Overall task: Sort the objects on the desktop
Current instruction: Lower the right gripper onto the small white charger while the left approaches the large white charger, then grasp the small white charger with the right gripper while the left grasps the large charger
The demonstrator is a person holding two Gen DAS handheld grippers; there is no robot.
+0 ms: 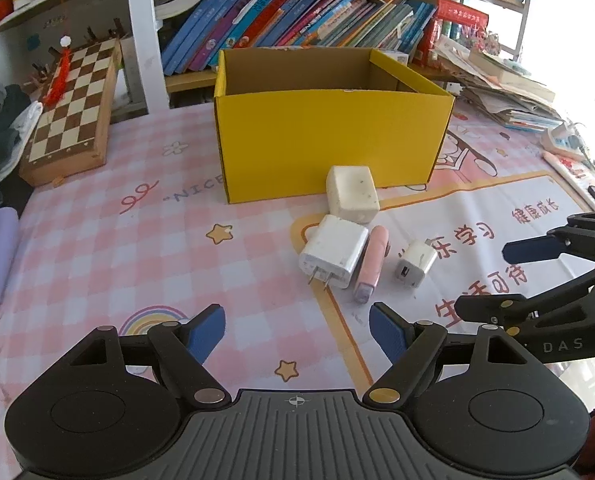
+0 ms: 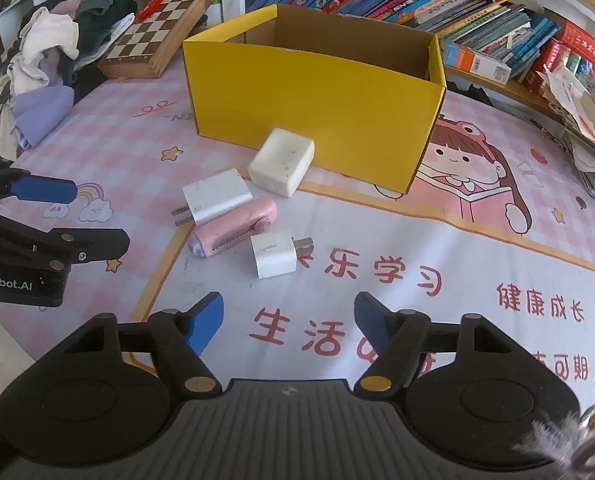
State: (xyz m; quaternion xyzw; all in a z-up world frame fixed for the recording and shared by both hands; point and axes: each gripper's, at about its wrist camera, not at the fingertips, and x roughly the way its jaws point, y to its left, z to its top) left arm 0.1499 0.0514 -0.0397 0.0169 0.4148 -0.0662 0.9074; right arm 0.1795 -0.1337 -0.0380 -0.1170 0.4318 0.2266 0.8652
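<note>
"DAS" is read on the right gripper point(image 1: 537, 276), "nRobot.AI" on the left gripper point(image 2: 97, 216); both jaws are parted, empty. Centre frame, chargers point(image 2: 216, 196) lie before the yellow box point(image 2: 317, 108) on the "NICE" worktop point(image 1: 137, 240).

Before the yellow box point(image 1: 329, 136) lie three white chargers, probably, beside a pink tube point(image 1: 371, 268).

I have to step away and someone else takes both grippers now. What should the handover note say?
Left gripper: open, empty, above the mat.
Right gripper: open, empty, nearest the small charger.
Things: large charger, pink device, small charger and white block lie on the mat in front of the yellow box; the large charger touches the pink device.
Done: nothing visibly sorted; the box's visible interior is bare.
Left: probably move all four into the box.
</note>
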